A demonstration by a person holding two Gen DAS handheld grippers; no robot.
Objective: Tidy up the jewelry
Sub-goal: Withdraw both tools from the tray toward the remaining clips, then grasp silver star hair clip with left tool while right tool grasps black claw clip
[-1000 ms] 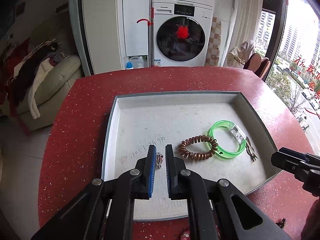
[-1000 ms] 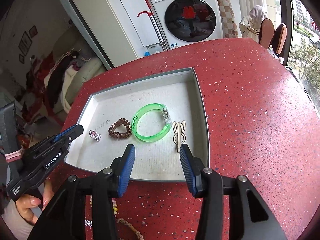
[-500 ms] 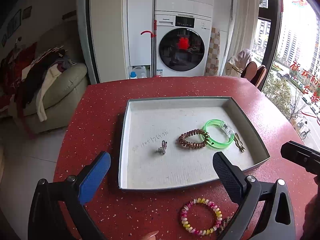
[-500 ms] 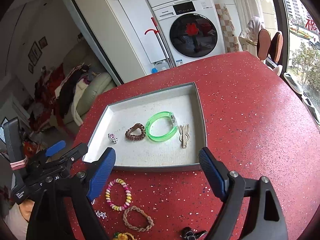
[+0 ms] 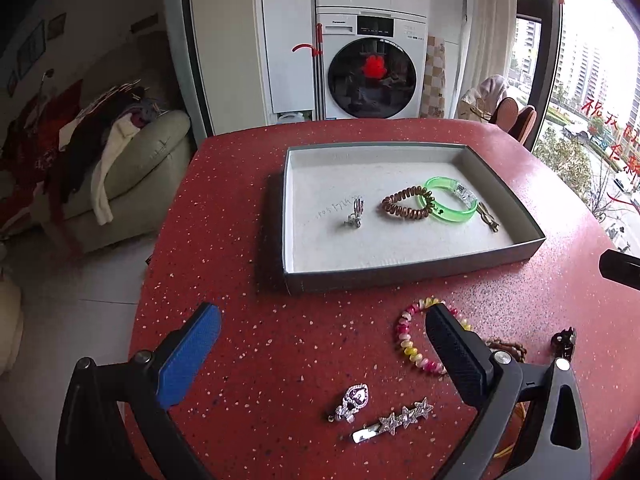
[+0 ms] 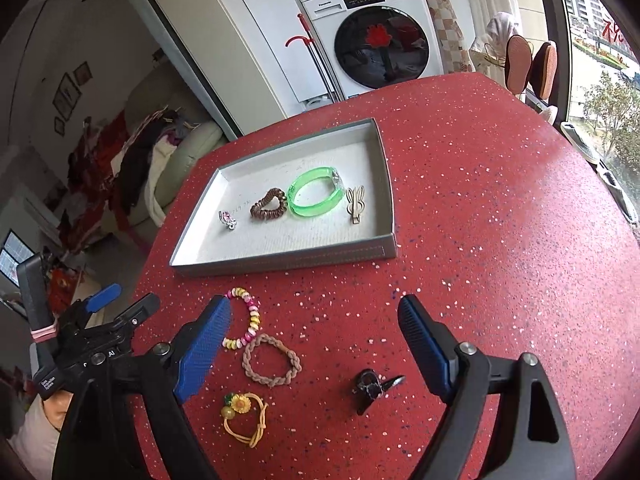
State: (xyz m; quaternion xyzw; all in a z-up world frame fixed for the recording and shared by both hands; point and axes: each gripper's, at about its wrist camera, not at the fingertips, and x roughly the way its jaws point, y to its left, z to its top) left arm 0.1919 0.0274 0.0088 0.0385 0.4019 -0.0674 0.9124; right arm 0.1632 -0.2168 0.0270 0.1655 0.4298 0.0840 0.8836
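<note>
Shallow grey tray (image 5: 408, 272) holding 4 pieces at 12 o'clock; left gripper (image 5: 320, 352) and right gripper (image 6: 316, 344) both spread wide, empty, above loose multicoloured beaded bracelet (image 6: 248, 318)

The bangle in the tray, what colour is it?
Translucent green bangle; right wrist view shows it best.

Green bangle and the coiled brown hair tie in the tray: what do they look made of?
The green bangle looks like translucent glossy plastic or resin: light passes through it and its edges shine. The coiled hair tie beside it looks like springy plastic cord with a coppery sheen, though it could be coated. Both lie in the tray.
</note>
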